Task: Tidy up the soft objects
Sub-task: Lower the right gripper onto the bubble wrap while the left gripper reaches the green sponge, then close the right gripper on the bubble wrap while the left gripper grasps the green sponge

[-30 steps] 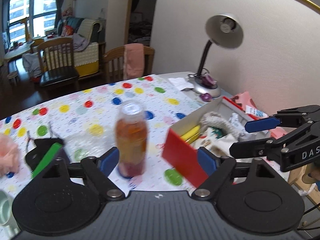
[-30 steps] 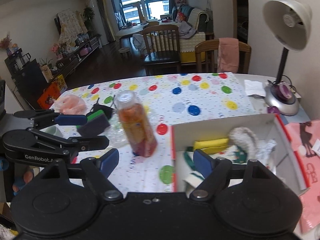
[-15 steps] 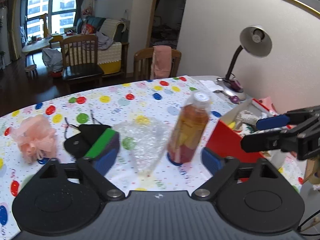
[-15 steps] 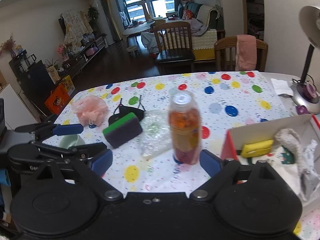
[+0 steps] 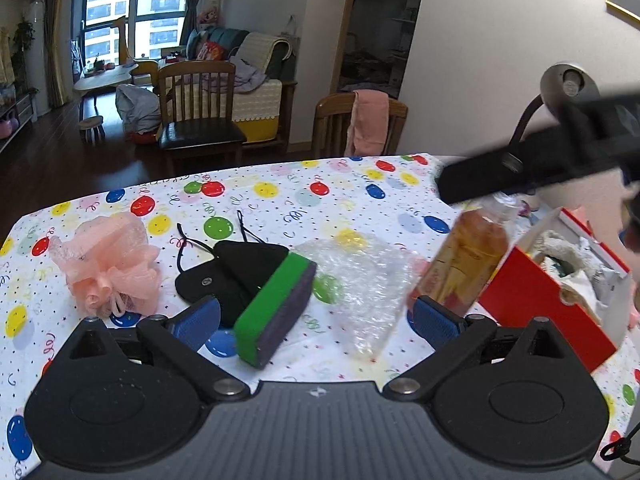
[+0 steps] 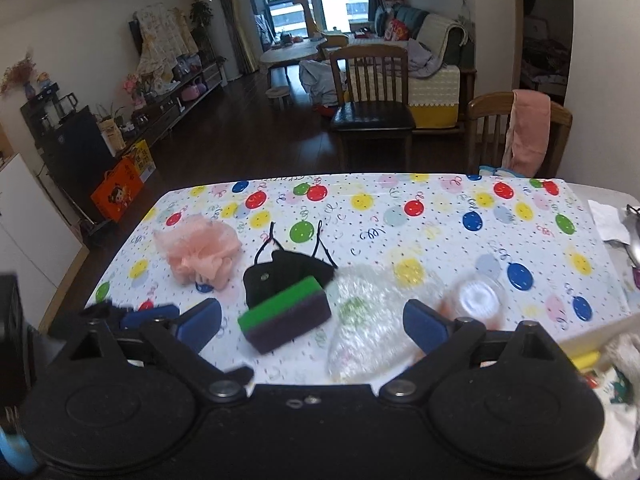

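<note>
My left gripper has its jaws spread wide with nothing clamped between them. Its jaws opened further within the last second and then stopped. My right gripper is the same: jaws wide apart, holding nothing, also having just opened further. In the left wrist view the right gripper crosses the upper right as a dark blurred bar.

Both cameras look down onto a table covered with a cloth printed in coloured balloons. The soft things lie spread on it. A pink mesh bath puff sits toward the left of the table, apart from the rest. Near the middle lies a black face mask with its ear loops trailing toward the far side. A sponge with a green top and a dark purple body rests partly on the near edge of the mask. Just to the right of the sponge is a crumpled piece of clear bubble wrap.

Right of the wrap stands a plastic bottle of orange drink, blurred in both views. Beyond it at the right edge is an open box with a red front wall, already holding cloth and other soft pieces. A desk lamp stands behind the box, by the wall.
</note>
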{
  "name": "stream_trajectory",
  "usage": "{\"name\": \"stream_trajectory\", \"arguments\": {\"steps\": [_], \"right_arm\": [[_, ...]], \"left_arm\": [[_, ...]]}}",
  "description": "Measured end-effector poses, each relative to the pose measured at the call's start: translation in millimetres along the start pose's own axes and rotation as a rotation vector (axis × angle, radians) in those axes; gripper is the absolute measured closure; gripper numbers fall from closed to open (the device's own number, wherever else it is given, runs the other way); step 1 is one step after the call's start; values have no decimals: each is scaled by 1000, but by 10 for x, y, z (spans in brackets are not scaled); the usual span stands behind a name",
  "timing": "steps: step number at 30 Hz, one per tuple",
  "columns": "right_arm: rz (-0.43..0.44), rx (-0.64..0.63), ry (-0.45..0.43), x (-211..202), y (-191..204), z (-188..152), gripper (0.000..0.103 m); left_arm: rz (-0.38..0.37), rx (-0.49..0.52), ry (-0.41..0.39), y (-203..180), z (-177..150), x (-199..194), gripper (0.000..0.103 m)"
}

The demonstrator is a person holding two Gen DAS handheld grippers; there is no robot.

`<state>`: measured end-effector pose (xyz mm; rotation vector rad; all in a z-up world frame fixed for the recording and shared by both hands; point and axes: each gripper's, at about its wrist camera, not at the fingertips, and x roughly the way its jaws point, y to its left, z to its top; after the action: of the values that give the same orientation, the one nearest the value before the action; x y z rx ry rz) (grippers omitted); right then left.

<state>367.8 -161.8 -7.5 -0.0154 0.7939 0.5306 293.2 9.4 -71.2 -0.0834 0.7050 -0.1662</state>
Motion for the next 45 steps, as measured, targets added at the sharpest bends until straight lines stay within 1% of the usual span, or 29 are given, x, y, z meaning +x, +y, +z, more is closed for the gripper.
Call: {"name": "stream_trajectory", "arguments": {"steps": [7, 9, 12, 15, 18, 22, 27, 29, 32, 34, 35, 36, 37, 39, 41, 43, 45], "right_arm": [[-38, 55, 56, 532, 46, 305, 6], [-58, 67, 78, 693, 44, 342, 6], [-98, 79, 114, 938, 24, 384, 6], [-133, 109, 140, 1188, -47, 422, 7], [-168, 127, 176, 1462, -112, 442, 7], [-218, 149, 235, 1802, -207, 393, 7], [-266, 185, 291, 2109, -338, 307, 7], [-267, 198, 314, 2204, -395, 251, 7], [-292, 214, 334, 2314, -469, 184, 7], [-304, 230, 348, 2373, -527, 145, 7], [-307, 240, 353, 2397, -554, 122, 9], [-307, 250, 358, 2424, -577, 102, 13], [-308, 258, 360, 2441, -596, 83, 15], [-309, 269, 357, 2463, -617, 53, 16], [-292, 286, 358, 2473, -640, 23, 16], [-284, 297, 354, 2474, -653, 14, 20], [-281, 295, 346, 2467, -651, 18, 26]], "left_arm": [[13, -11, 20, 105, 30, 247, 0], [16, -21, 29, 123, 39, 314, 0], [-9, -39, 29, 157, 45, 394, 0], [9, -39, 42, 140, 62, 494, 0], [9, -35, 48, 141, 77, 583, 0], [35, -24, 65, 145, 74, 728, 0], [45, -23, 94, 144, 56, 907, 0], [51, -15, 105, 127, 41, 977, 0], [59, 4, 123, 95, 14, 1078, 0], [81, 18, 135, 80, -6, 1148, 0], [88, 16, 141, 86, -14, 1181, 0], [93, 7, 142, 101, -24, 1206, 0], [98, -6, 138, 116, -32, 1215, 2], [98, -20, 140, 133, -45, 1237, 10], [97, -24, 151, 141, -56, 1267, 27], [99, -31, 158, 159, -62, 1281, 37], [100, -32, 158, 169, -73, 1282, 42]]}}
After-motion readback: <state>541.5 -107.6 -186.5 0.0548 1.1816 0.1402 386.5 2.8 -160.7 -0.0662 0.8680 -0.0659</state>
